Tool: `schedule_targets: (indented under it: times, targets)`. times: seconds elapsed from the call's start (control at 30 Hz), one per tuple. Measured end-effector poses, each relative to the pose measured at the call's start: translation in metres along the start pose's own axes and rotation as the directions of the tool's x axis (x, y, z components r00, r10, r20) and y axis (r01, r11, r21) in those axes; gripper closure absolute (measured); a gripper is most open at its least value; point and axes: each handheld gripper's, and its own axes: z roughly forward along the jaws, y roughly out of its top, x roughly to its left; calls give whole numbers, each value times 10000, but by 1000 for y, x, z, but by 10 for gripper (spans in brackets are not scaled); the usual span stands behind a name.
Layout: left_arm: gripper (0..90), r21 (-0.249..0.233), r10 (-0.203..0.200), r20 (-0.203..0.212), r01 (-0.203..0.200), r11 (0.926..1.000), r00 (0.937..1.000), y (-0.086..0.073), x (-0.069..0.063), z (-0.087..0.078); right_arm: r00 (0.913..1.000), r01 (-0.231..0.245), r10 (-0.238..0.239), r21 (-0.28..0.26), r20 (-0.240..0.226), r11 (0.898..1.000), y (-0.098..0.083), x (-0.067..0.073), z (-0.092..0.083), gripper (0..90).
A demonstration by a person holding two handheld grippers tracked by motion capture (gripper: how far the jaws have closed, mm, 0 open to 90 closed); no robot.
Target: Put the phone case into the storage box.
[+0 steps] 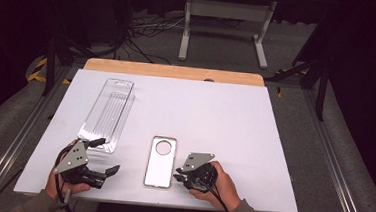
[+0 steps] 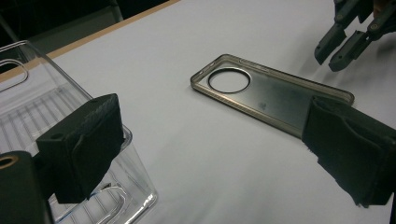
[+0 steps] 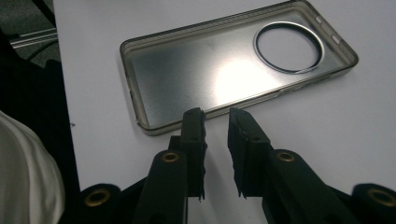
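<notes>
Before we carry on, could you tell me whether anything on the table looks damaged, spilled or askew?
Nothing stands out. The clear phone case lies flat, open side up, and looks whole. The clear plastic packaging tray lies flat, slightly angled, with no crack that I can see. The right gripper sits just off the case's edge, jaws slightly apart.

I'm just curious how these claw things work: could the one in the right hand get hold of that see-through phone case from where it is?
Probably yes. The right gripper sits just beside the phone case, jaws slightly apart and aimed at its long edge, with bare table between them and nothing in the way.
</notes>
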Motion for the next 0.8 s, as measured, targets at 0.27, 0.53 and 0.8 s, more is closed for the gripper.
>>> schedule_targets:
  times: [0.27,0.53,0.8]
  targets:
    - [63,-9,-7,8,7,10000,10000,0,0,0,9988,-88,102,-296,471,9995,-1,-11,-8,704]
    - [63,-30,-14,-9,14,10000,10000,0,0,0,9972,-105,139,-479,731,9988,-2,-16,-14,609]
    - [63,-33,-27,25,28,10000,10000,0,0,1,9908,-294,346,-415,1306,9987,-2,-23,-19,419]
